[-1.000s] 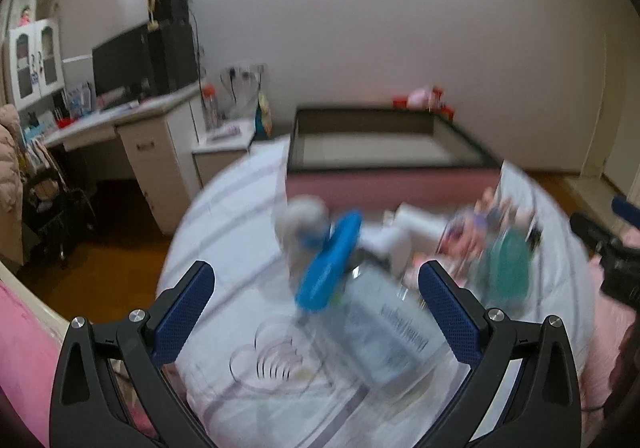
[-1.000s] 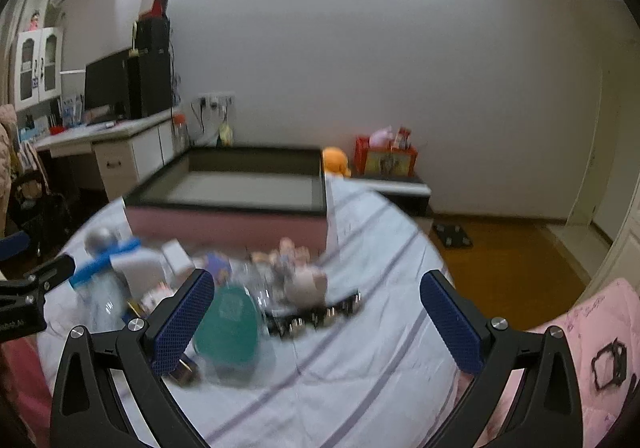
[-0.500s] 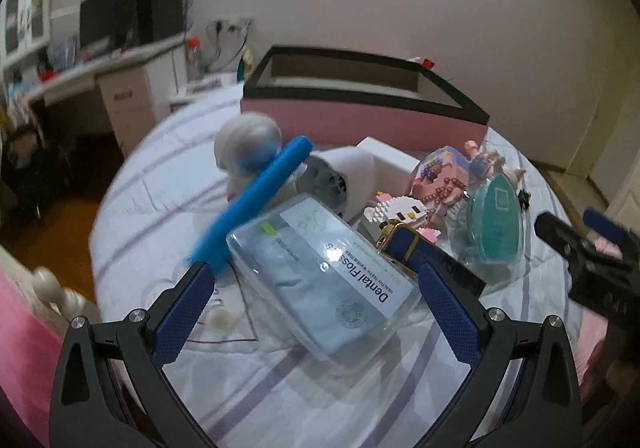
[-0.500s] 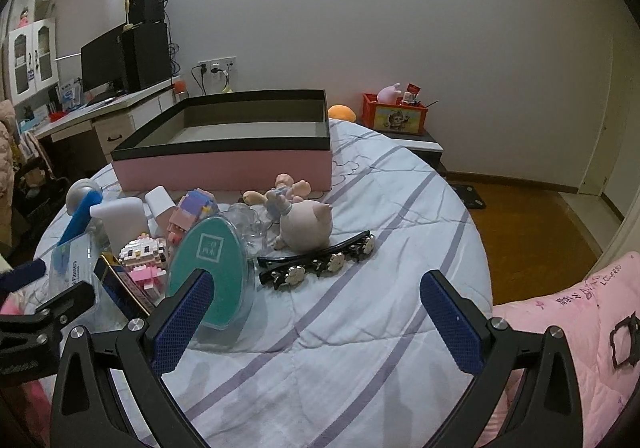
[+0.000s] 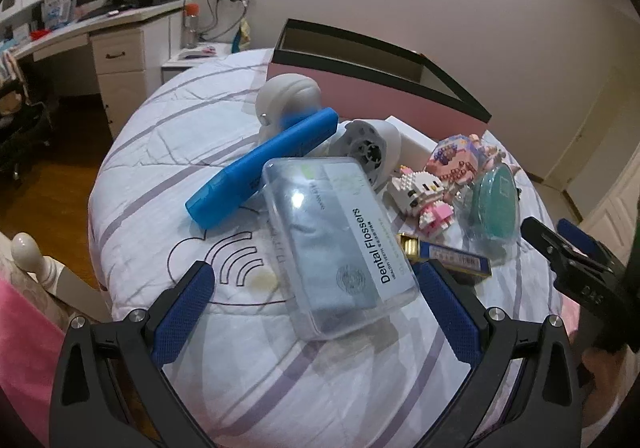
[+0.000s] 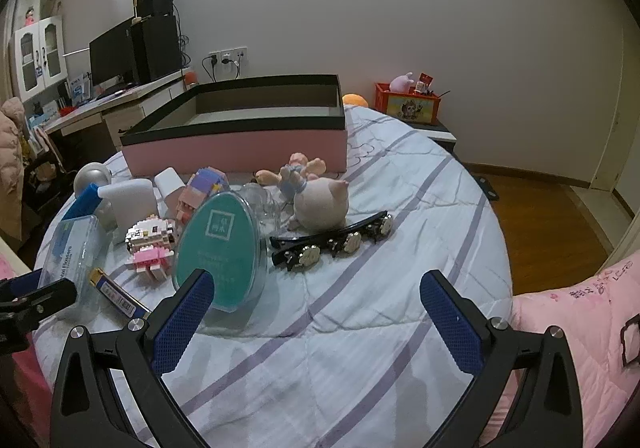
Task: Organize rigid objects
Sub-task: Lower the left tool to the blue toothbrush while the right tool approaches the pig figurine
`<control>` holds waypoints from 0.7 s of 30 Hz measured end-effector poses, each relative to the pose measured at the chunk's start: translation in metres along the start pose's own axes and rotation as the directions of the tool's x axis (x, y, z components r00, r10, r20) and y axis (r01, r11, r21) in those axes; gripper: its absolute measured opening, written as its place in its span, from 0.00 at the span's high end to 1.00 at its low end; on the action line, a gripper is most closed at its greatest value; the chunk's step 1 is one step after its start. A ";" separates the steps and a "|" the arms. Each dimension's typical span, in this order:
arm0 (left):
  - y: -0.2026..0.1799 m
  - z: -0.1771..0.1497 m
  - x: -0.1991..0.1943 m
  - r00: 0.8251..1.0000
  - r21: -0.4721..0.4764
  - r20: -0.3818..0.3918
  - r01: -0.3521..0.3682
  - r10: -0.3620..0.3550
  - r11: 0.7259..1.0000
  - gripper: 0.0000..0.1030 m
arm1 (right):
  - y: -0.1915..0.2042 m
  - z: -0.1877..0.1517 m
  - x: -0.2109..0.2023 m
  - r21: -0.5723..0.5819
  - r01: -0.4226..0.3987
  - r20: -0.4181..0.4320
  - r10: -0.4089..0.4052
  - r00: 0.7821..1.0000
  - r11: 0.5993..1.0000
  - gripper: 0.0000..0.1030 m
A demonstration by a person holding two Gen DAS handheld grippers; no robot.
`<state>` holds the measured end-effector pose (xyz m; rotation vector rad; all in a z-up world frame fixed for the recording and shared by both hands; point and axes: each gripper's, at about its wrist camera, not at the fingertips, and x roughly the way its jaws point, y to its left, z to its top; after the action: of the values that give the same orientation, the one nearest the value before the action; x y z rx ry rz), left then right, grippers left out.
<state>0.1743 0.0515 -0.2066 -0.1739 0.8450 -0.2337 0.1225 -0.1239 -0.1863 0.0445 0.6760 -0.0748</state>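
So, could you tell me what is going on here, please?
A person holds a gripper in each hand over a bed strewn with small items. The left gripper, jaws open, straddles the near end of a clear dental flosser box. The right gripper hangs open and empty near a teal oval case. The pink box behind looks empty so far.

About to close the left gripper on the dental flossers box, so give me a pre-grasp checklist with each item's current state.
1. Left gripper jaws open: ok.
2. Dental flossers box between the jaws: ok; only its near end is.
3. Box free of neighbours: not ok; blue case and navy-gold strip touch or overlap it.
4. Right gripper open, holding nothing: ok.
5. Pink box open: ok.
6. Box lid latched: cannot tell.
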 end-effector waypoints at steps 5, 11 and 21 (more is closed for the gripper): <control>0.006 0.002 -0.003 1.000 -0.012 -0.018 0.015 -0.016 1.000 0.00 | -0.003 0.000 0.006 0.000 0.011 -0.017 -0.011 1.000 1.000 0.00; 0.027 0.011 -0.020 0.997 0.008 0.006 0.073 -0.073 0.997 0.00 | -0.010 0.001 0.011 0.012 0.023 -0.020 -0.022 1.000 1.000 0.00; 0.070 0.039 -0.013 0.978 0.238 0.103 -0.200 0.180 0.950 0.00 | -0.008 0.013 0.016 0.003 0.037 0.003 -0.037 0.999 0.999 0.00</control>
<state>0.2046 0.1246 -0.1891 0.1316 0.7400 -0.1480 0.1424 -0.1332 -0.1862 0.0346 0.6739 -0.1120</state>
